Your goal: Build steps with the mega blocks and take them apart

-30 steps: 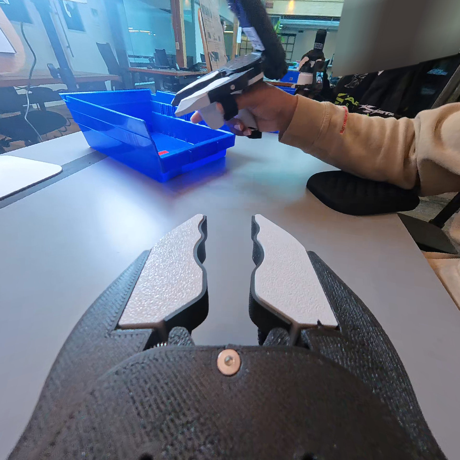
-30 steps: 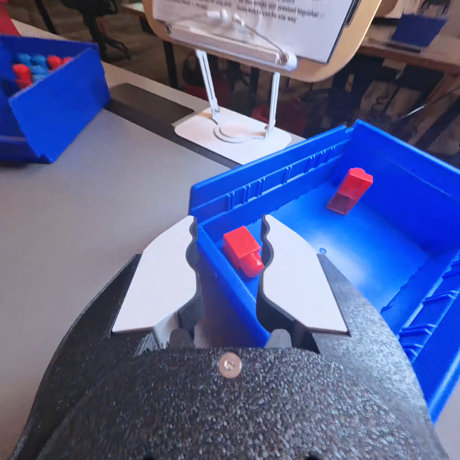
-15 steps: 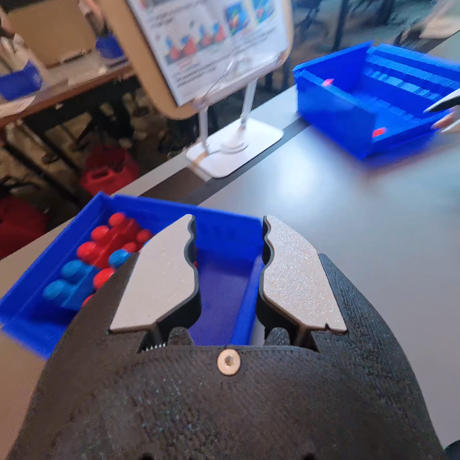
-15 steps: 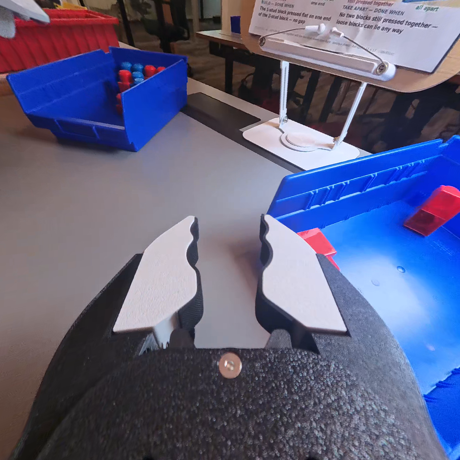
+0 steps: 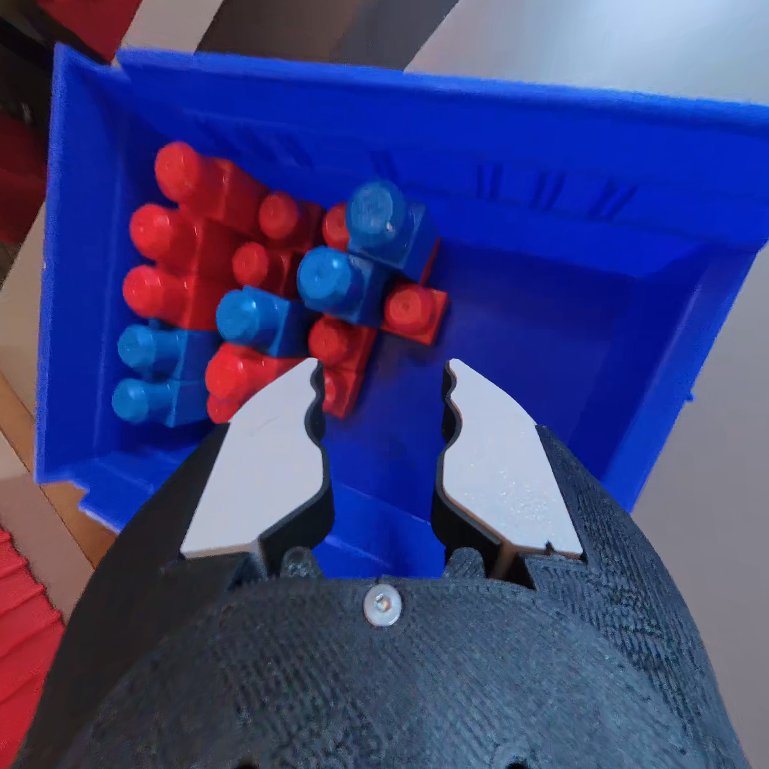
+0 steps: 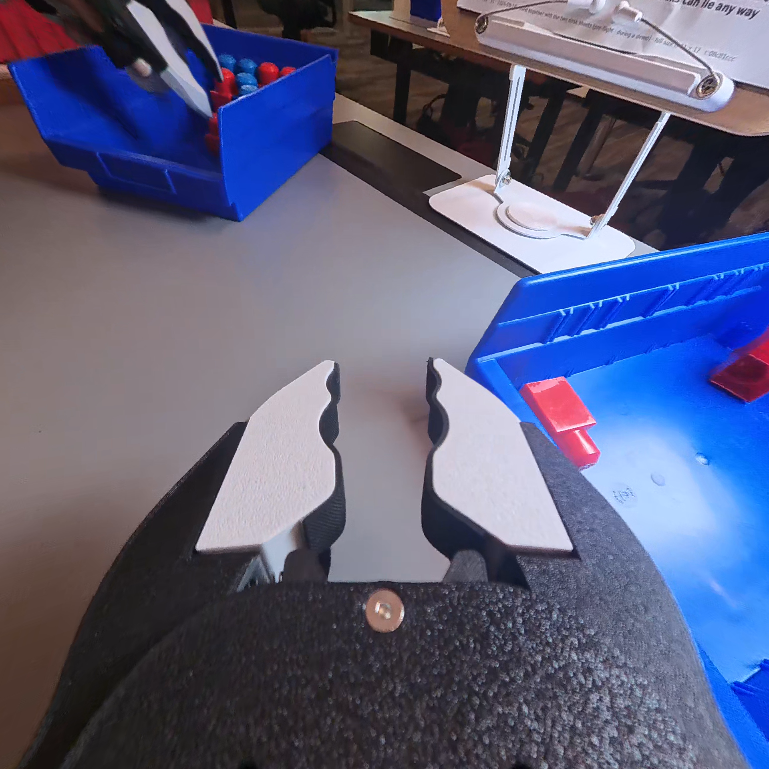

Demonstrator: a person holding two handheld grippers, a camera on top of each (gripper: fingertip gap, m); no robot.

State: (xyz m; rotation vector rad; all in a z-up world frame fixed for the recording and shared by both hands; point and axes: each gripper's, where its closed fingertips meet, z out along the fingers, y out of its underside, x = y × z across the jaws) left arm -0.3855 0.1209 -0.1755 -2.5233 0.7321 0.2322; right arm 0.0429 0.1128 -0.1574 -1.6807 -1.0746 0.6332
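The left tongs (image 5: 382, 380) hang open and empty inside a blue bin (image 5: 541, 137); red and blue blocks (image 5: 266, 287) are heaped just left of and ahead of the tips. The right tongs (image 6: 383, 380) are open and empty over the grey table (image 6: 208, 291); immediately right, a second blue bin (image 6: 624, 299) holds 2 red blocks (image 6: 557, 408).

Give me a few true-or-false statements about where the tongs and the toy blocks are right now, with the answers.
1. The left tongs are open above the bin of blocks. True.
2. That bin holds only red blocks. False: red blocks and blue blocks are mixed in it.
3. The right tongs grip a red block. False: they are open and empty over the grey table.
4. The near bin beside the right tongs holds a red block lying on its side. True.
5. A white stand sits between the two bins. True.
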